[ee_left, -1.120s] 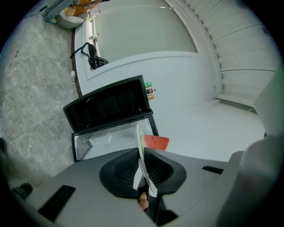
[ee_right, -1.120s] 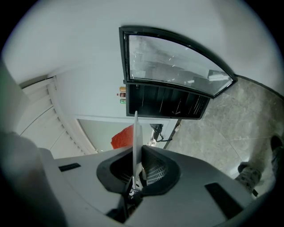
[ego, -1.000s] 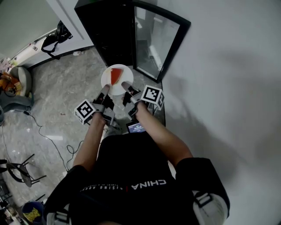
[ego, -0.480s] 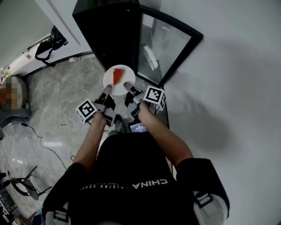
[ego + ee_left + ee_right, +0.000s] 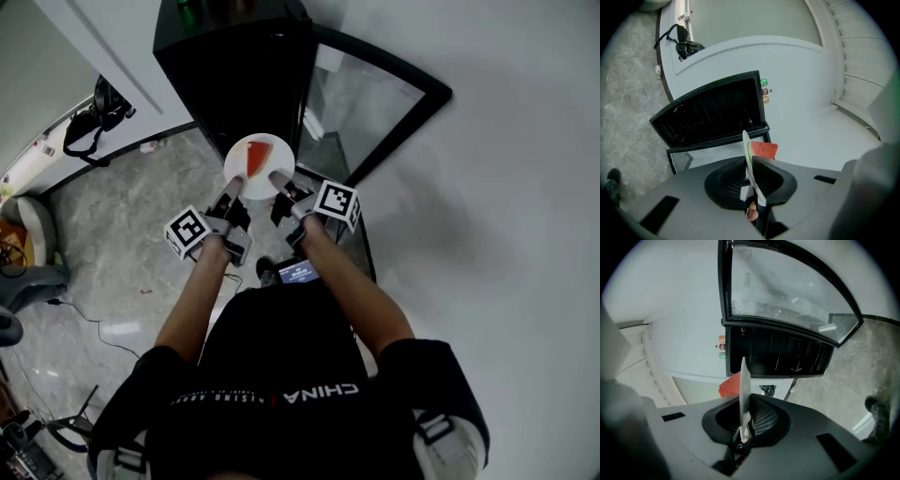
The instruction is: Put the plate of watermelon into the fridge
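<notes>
Before the open black fridge (image 5: 234,75), a white plate (image 5: 260,167) carrying a red watermelon slice (image 5: 255,157) hangs above the marble floor (image 5: 122,216), held at its near rim by both grippers. The left gripper (image 5: 232,192) has its fingers (image 5: 724,180) clamped on the plate's left side; the right gripper (image 5: 279,180) has its fingers (image 5: 764,420) pinched on the right side. Each gripper view shows the plate edge-on as a thin white line between the fingers, the slice showing beyond it. The fridge's glass door (image 5: 375,103) stands swung open to the right, and the plate is just outside the dark interior
</notes>
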`<state>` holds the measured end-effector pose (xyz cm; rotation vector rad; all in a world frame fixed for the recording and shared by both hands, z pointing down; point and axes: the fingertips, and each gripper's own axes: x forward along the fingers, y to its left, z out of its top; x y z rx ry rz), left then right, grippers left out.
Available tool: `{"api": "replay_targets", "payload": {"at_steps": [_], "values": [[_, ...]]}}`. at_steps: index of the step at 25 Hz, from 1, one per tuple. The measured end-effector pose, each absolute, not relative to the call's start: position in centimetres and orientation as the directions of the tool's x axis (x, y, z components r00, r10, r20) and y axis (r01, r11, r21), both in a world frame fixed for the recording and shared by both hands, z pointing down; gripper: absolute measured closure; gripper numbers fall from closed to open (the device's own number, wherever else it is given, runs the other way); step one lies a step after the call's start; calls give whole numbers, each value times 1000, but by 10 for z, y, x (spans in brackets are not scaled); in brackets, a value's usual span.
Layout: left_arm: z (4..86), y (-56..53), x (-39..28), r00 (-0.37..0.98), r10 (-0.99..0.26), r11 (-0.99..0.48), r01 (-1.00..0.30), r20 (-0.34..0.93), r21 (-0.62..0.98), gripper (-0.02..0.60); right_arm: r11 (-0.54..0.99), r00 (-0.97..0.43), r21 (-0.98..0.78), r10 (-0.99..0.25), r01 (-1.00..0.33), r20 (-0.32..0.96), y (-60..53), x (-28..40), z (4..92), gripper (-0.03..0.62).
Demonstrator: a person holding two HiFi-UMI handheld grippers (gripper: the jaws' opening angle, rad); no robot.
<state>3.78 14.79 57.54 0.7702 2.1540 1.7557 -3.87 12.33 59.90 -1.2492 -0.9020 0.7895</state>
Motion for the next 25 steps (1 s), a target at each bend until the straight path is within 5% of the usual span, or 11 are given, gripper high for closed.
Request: {"api": "replay_targets", "payload": {"at_steps": [25], "values": [[532, 141, 29, -805, 582, 122, 225, 114, 967, 541, 168, 486, -985, 860, 26, 160, 119, -50, 553, 565]]}}
